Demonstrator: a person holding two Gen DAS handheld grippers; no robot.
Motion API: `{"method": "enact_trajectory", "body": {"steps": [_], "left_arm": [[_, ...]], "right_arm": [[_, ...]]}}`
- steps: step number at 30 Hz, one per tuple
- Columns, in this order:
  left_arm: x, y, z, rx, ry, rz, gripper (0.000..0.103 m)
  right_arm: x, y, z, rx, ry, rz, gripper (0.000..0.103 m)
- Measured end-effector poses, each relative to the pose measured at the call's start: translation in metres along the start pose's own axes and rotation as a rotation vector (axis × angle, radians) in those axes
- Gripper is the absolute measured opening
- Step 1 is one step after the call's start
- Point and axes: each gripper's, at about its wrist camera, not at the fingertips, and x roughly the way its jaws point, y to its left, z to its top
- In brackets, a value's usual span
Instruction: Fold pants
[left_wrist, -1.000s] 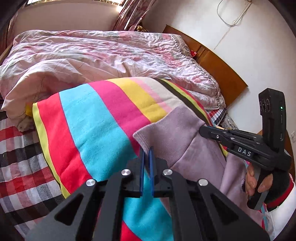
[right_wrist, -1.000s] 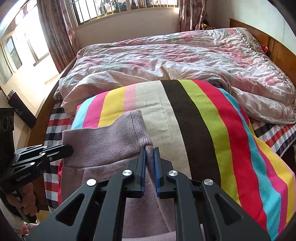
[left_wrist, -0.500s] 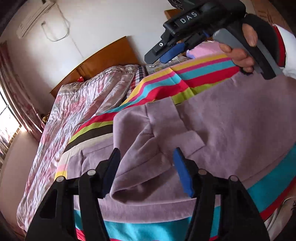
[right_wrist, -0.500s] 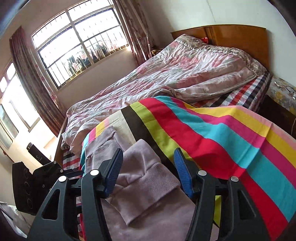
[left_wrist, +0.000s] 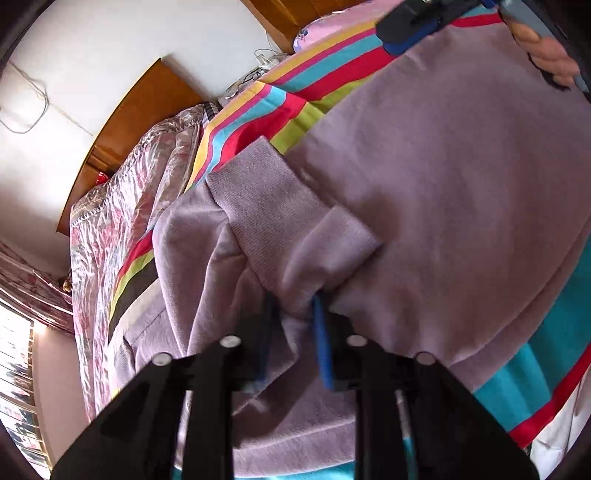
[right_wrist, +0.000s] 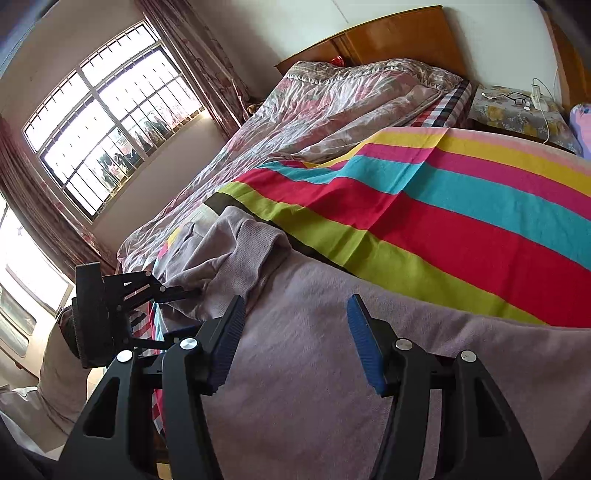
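Mauve sweatpants lie on a striped blanket on the bed. My left gripper is shut on a bunched fold of the pants just below the ribbed cuffs. In the right wrist view the pants spread under my right gripper, which is open and empty just above the fabric. The cuffs lie ahead of it, with the left gripper pinching cloth at the left. The right gripper shows at the top of the left wrist view.
A pink floral quilt covers the far half of the bed, against a wooden headboard. A nightstand with glasses and a cable stands at the right. A barred window and curtains are at the left.
Both grippers let go of the pants and swung round. The left then closed on a fold near the cuffs. The right stays open and has dropped low over the fabric.
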Motion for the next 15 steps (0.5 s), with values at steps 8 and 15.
{"method": "enact_trajectory", "body": {"steps": [8,15], "left_arm": [[-0.042,0.164,-0.151,-1.45,-0.535,-0.482,0.012],[0.001,0.166,-0.218,-1.673,-0.462,-0.546,0.041]], "right_arm": [[-0.003,0.069,-0.038,-0.247,0.1,0.061,0.052],[0.026,0.124,-0.089,-0.514,0.22,0.023,0.028]]}}
